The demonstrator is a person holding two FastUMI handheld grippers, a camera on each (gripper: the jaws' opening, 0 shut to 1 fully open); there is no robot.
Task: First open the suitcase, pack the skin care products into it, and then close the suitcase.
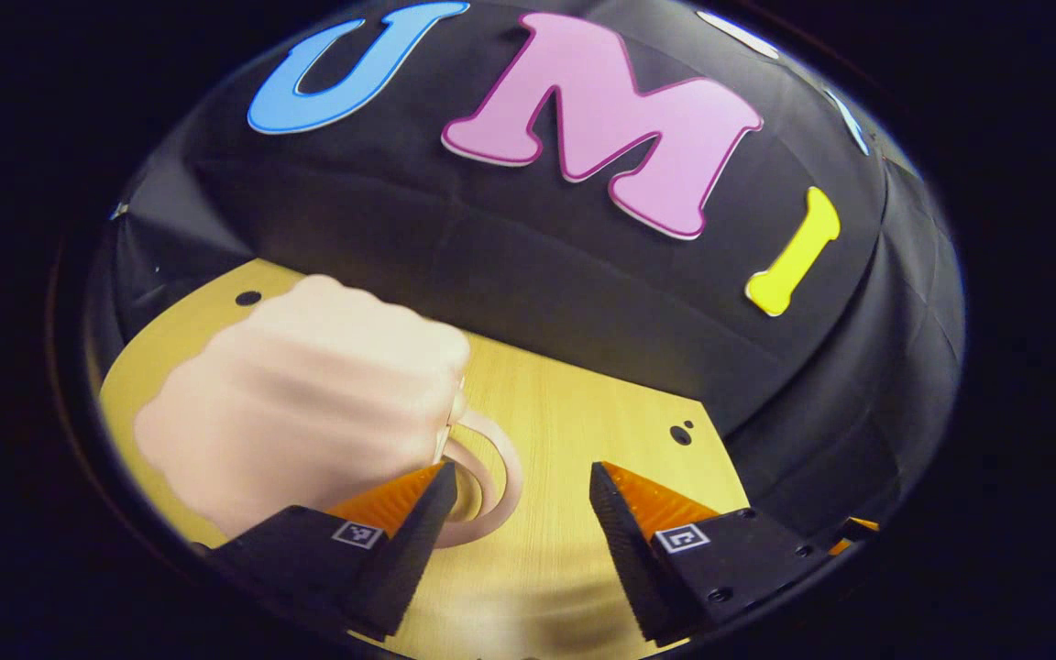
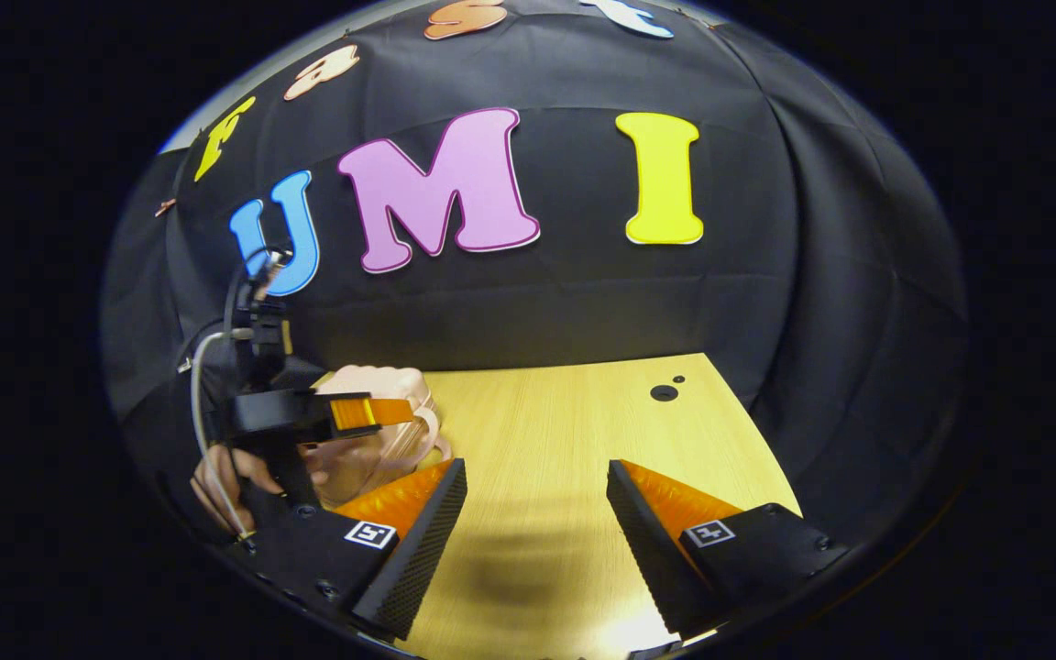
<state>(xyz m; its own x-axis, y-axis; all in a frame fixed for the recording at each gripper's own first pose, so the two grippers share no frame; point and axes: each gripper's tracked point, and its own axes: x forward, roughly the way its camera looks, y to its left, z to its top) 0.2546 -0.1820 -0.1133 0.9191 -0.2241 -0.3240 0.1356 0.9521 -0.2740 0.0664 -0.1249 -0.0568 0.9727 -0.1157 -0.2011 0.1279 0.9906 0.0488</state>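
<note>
Left gripper (image 1: 519,500) held low, jaws spread wide, nothing gripped. Right gripper (image 2: 535,500) likewise spread wide, empty. In right gripper view, left gripper (image 2: 372,412) seen side-on, handle clasped by hand (image 2: 225,481).

No text can be read on anything on the table (image 2: 565,431).

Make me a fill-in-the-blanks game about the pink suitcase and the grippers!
1. The suitcase is the colour ____.
2. The fingers of the right gripper stand wide ____.
3. The suitcase sits on a ____ table.
4. Seen from the right gripper view, the left gripper is right by the ____.

Missing words: pink; open; wooden; suitcase
</note>
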